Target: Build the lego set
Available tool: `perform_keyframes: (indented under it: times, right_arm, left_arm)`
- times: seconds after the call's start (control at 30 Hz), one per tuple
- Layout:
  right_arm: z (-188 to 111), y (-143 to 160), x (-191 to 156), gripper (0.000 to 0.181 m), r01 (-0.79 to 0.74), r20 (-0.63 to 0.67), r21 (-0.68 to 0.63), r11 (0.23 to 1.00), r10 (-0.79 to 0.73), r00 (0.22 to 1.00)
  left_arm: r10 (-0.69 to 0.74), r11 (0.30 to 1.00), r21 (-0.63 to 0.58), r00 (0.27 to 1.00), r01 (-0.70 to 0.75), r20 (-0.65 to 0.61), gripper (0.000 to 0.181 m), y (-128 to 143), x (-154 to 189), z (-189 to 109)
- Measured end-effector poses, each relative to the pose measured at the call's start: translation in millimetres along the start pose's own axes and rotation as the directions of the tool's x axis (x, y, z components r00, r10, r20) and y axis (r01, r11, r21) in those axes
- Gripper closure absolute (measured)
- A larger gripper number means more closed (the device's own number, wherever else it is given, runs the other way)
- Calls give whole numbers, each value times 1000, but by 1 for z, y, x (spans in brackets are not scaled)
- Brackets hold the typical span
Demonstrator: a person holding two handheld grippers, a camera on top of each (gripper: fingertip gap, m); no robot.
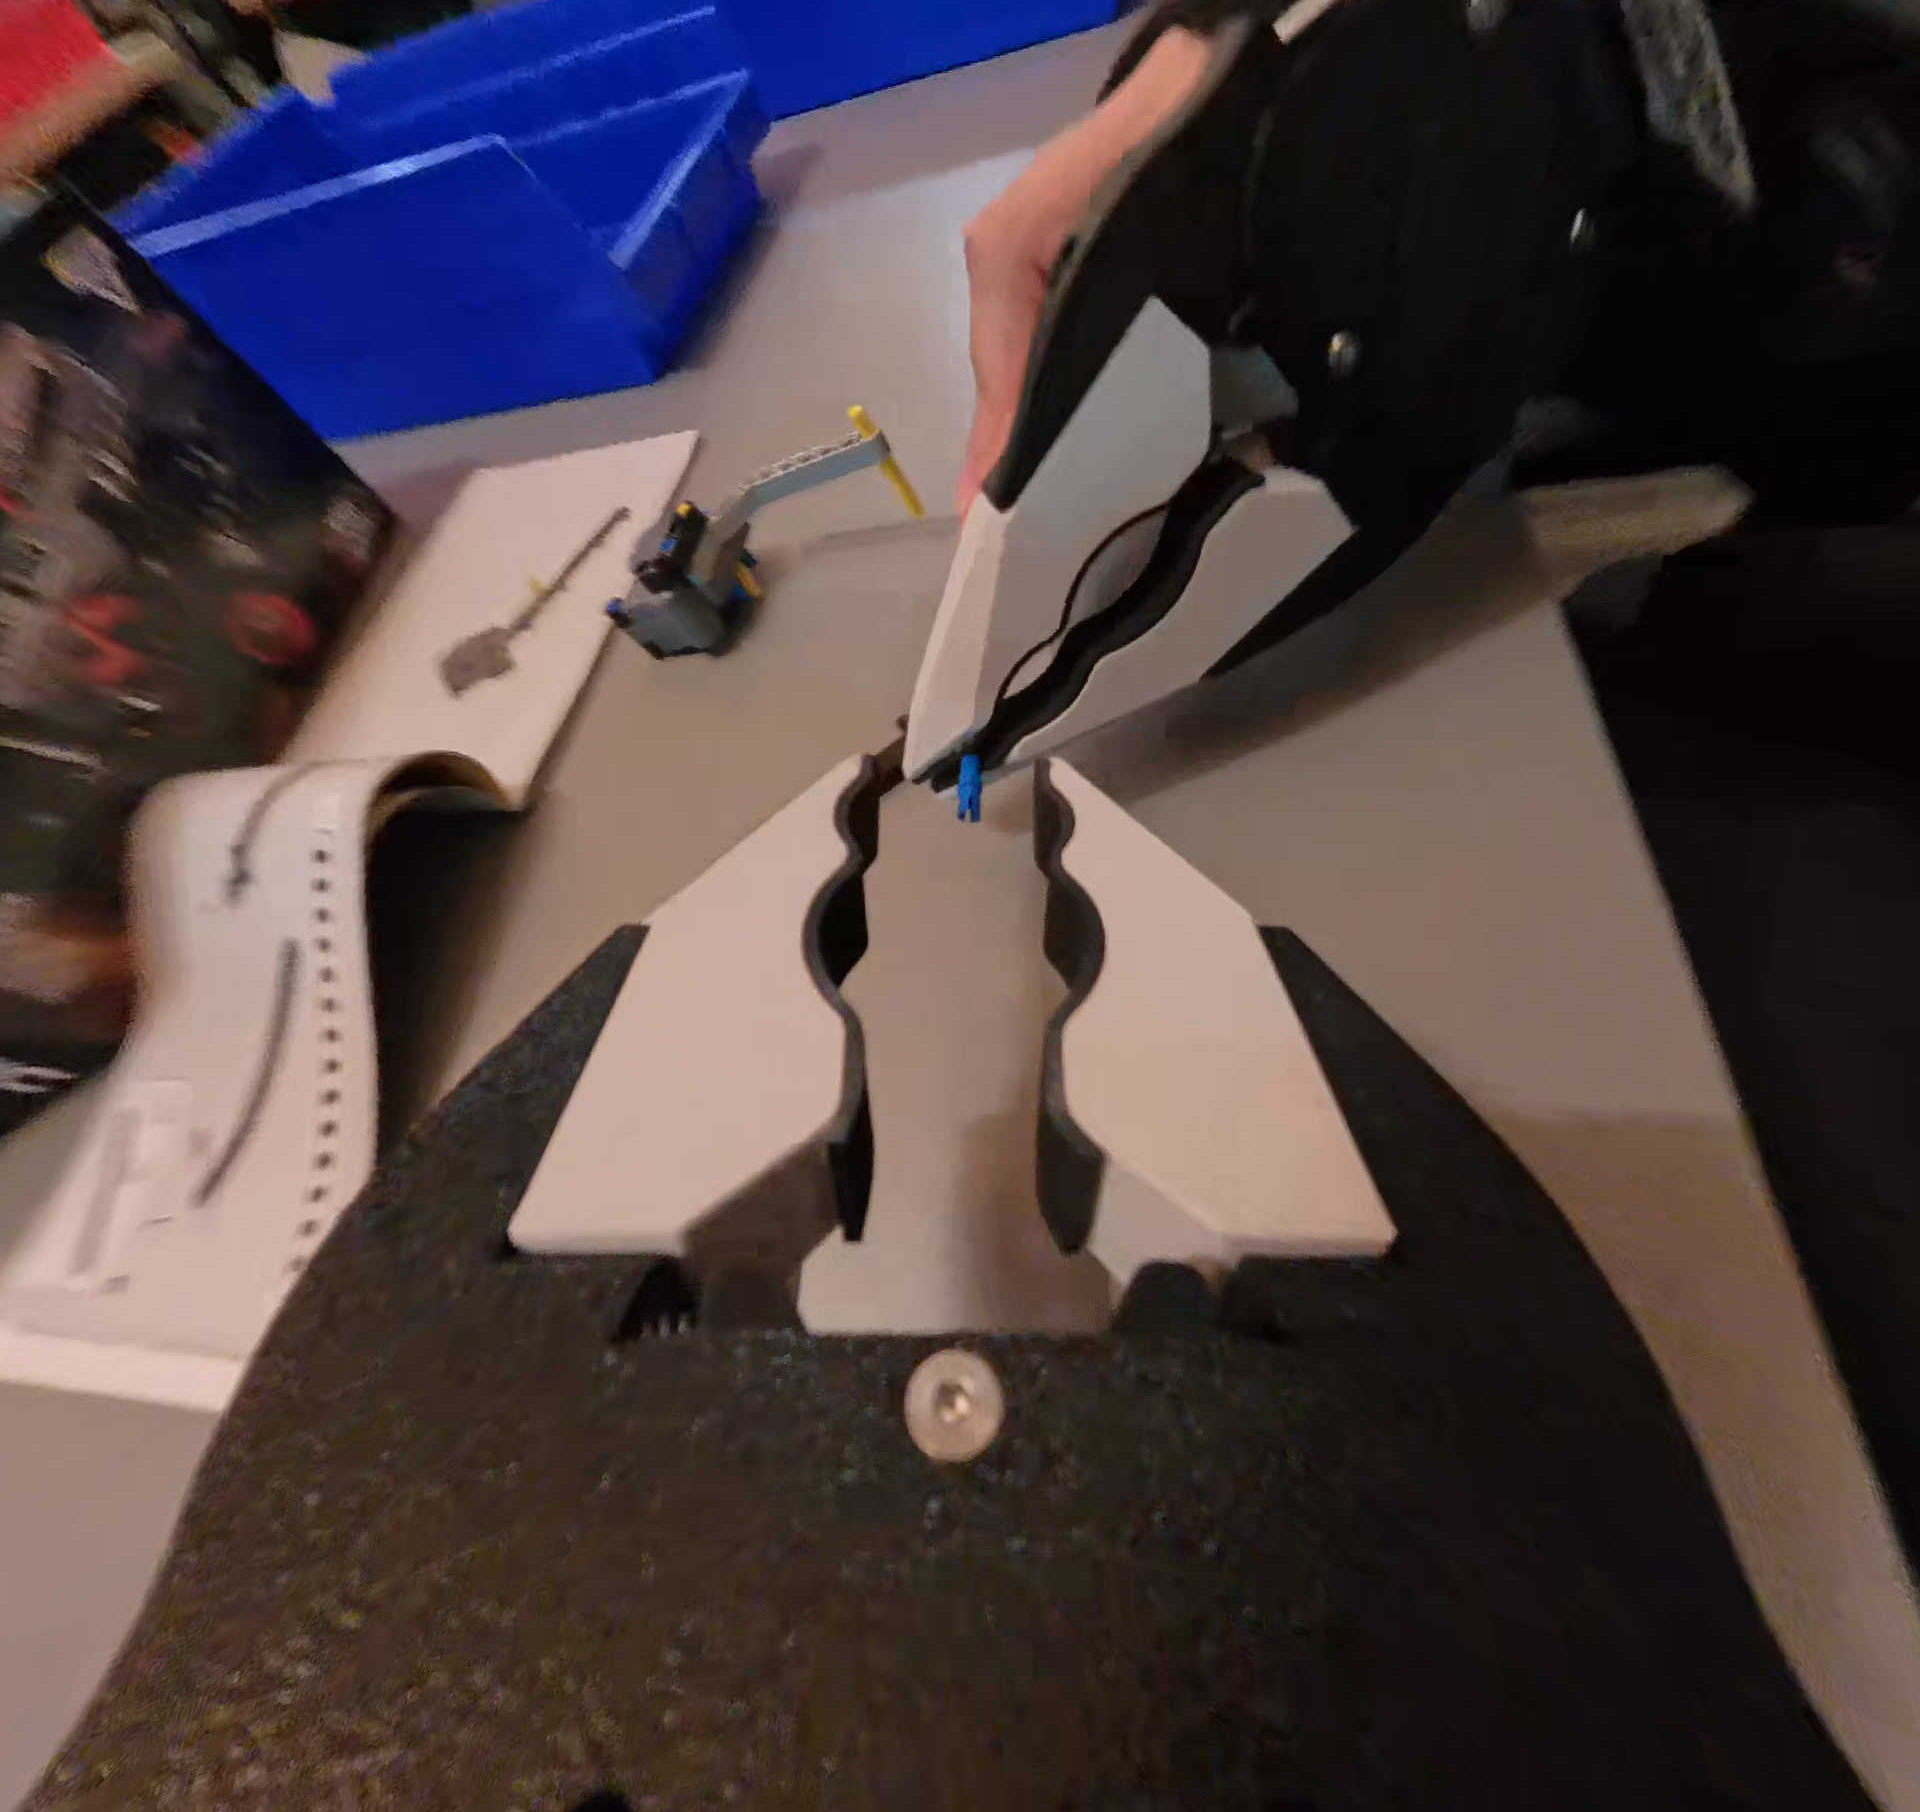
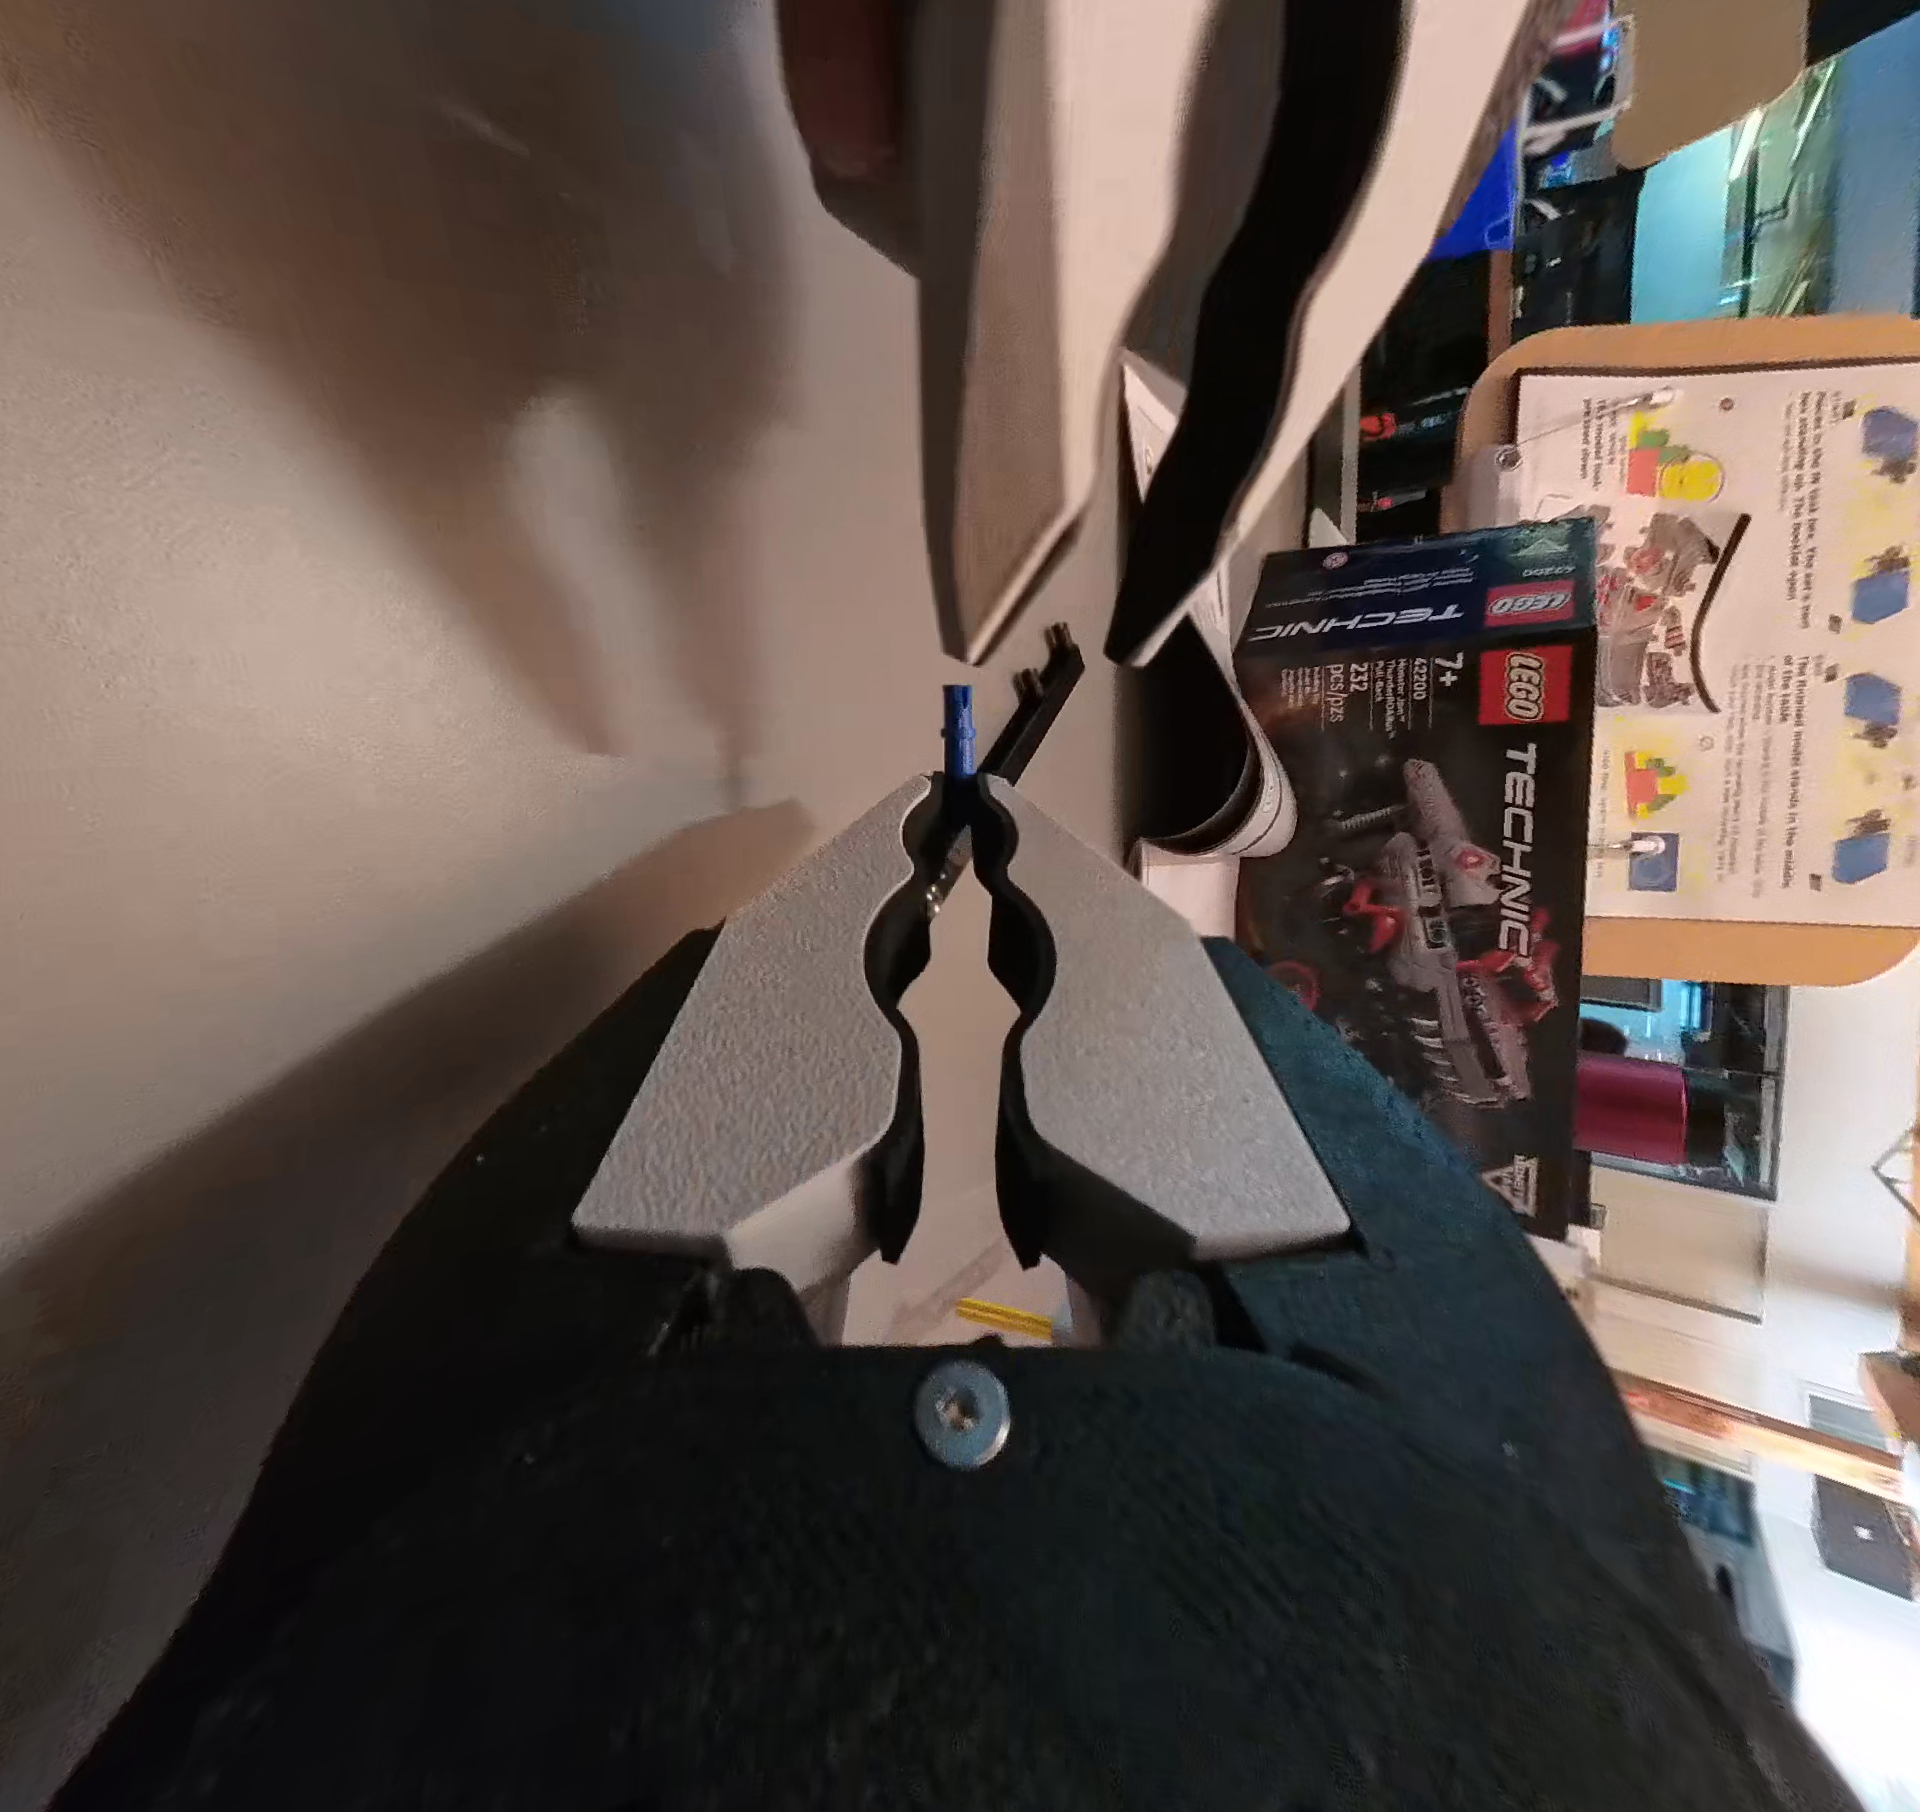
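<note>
My right gripper [image 2: 961,780] is shut on a small blue pin [image 2: 958,728] that sticks out past its tips. A thin black piece [image 2: 1044,697] with a two-pronged end also juts out between those tips; I cannot tell if it joins the pin. My left gripper [image 1: 951,786] is open and empty, its tips almost touching the right gripper [image 1: 951,770] and the blue pin [image 1: 968,791]. In the right wrist view the left gripper [image 2: 1039,656] stands open just around the black piece's pronged end. A partly built grey model [image 1: 696,578] with a yellow axle [image 1: 883,458] stands on the table behind.
An open instruction booklet [image 1: 499,599] lies left of the model, with the dark set box [image 1: 156,567] beyond it; the box also shows in the right wrist view [image 2: 1423,879]. Blue bins [image 1: 468,235] stand at the back. A hand [image 1: 1039,235] holds the right gripper. A board with a picture sheet [image 2: 1714,640] stands behind the box. The tips of both grippers are at nearly the same place. It is some 8 cm from my right tips to the thin black piece [image 2: 1044,697].
</note>
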State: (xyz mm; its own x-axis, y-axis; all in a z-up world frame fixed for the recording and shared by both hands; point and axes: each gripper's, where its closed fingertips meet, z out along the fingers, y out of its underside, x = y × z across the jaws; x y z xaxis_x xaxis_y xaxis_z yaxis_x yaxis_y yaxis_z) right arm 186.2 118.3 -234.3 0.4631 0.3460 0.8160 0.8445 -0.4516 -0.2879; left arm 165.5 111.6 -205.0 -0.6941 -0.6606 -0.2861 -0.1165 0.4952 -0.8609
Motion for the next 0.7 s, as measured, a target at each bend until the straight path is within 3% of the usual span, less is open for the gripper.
perform_keyframes:
  times: [0.1, 0.33, 0.5, 0.7]
  right_arm:
    - [0, -3, 2, 180, 4, 1, -11, 1000, -4, 1000]
    - [3, -12, 1, 180, 22, 7, -19, 1000, -22, 1000]
    - [3, -15, 0, 180, 20, 5, -16, 1000, -20, 1000]
    - [5, -9, 1, 180, 16, -4, -56, 998, -17, 1000]
  left_arm:
    - [181, 983, -49, 978, -177, 99, 157, 8, 0, 0]
    - [418, 896, -239, 892, -375, 171, 166, 24, -1, 11]
    - [445, 885, -243, 874, -396, 195, 179, 23, -2, 12]
    - [485, 865, -264, 848, -427, 216, 178, 21, -4, 12]
